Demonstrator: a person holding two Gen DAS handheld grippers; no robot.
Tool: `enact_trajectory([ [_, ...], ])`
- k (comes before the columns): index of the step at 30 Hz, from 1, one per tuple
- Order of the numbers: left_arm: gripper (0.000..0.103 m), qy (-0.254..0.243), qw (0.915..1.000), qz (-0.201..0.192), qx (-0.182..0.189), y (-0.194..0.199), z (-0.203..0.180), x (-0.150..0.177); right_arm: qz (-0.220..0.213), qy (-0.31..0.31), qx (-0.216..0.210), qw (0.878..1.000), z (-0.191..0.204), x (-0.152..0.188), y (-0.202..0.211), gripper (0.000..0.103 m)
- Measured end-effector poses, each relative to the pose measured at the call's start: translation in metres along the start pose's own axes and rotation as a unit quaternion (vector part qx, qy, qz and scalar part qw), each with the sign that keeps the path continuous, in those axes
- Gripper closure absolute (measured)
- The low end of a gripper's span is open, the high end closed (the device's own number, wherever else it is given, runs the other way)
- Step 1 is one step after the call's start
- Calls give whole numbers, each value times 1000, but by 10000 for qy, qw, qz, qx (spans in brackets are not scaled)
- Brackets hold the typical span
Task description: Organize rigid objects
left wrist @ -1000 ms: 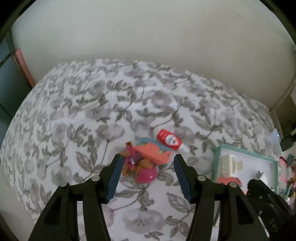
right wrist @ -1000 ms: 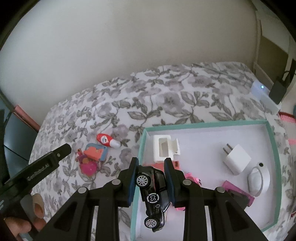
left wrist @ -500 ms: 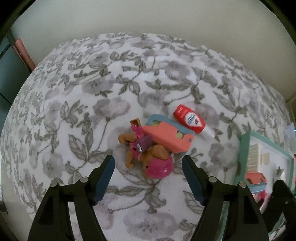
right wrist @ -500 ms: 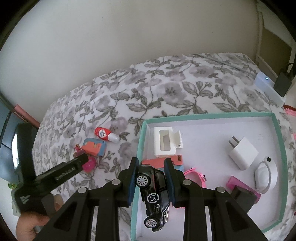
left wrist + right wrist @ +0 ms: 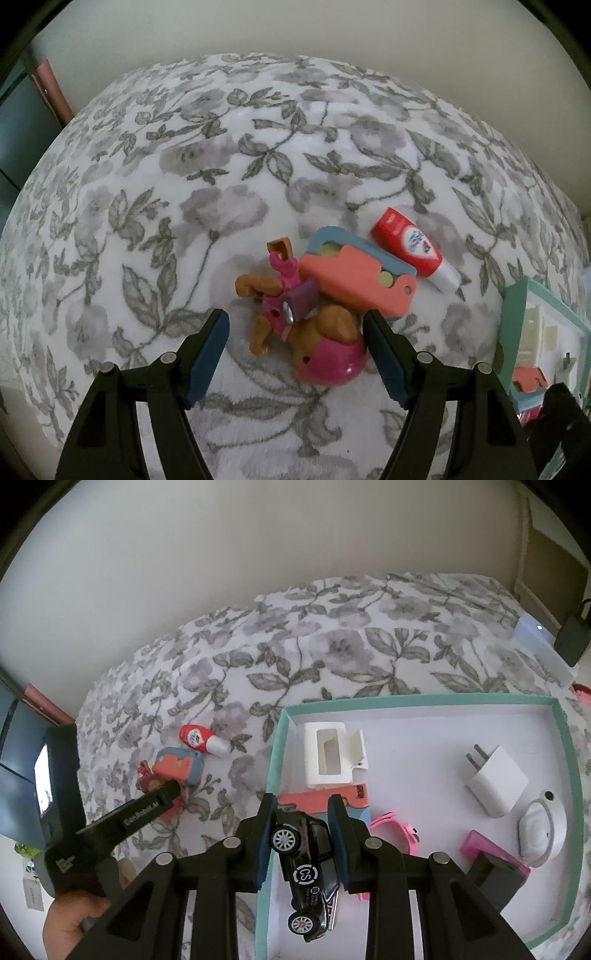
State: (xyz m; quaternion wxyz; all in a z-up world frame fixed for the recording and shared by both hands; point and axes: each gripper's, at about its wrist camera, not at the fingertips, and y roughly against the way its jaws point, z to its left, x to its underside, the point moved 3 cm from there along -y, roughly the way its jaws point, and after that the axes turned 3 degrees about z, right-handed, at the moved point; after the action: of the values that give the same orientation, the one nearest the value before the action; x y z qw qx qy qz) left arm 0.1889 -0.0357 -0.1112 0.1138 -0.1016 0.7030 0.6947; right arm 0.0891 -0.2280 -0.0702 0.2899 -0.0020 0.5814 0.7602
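A brown toy dog with a pink helmet [image 5: 314,339] lies on the flowered bedspread. My left gripper [image 5: 294,317] stands open around it, one blue pad on each side, neither pressing. A coral and blue plastic piece [image 5: 354,277] rests against the toy, and a red and white bottle [image 5: 410,245] lies just beyond. My right gripper [image 5: 303,805] is shut on a black toy car [image 5: 310,871], held over the left end of the teal-rimmed tray [image 5: 424,699]. In the right wrist view a hand [image 5: 70,919] holds the left gripper over the toy cluster.
The tray holds a white holder [image 5: 328,757], a white plug [image 5: 495,782], a round white device [image 5: 541,827], a pink strap [image 5: 399,830], a coral card [image 5: 325,797] and a pink-and-black box [image 5: 495,864]. A white unit [image 5: 535,635] and black adapter [image 5: 572,638] sit beyond the bed.
My left gripper has sunk toward the toy dog and its jaws have spread wider around it. The right gripper has kept still with the car.
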Motion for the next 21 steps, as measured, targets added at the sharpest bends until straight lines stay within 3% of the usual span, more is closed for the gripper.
enact_trajectory([
  [9,27,202,9998,39,76,-14,6,-2,143,103,60,9998,3,1,-14,73],
  [12,40,209,9997,9,85,-11,6,-1,140,127,77,9998,4,0,-15,73],
  [21,41,315,9994,-25,101,4,13,0,140,152,64,9998,5,0,-12,73],
])
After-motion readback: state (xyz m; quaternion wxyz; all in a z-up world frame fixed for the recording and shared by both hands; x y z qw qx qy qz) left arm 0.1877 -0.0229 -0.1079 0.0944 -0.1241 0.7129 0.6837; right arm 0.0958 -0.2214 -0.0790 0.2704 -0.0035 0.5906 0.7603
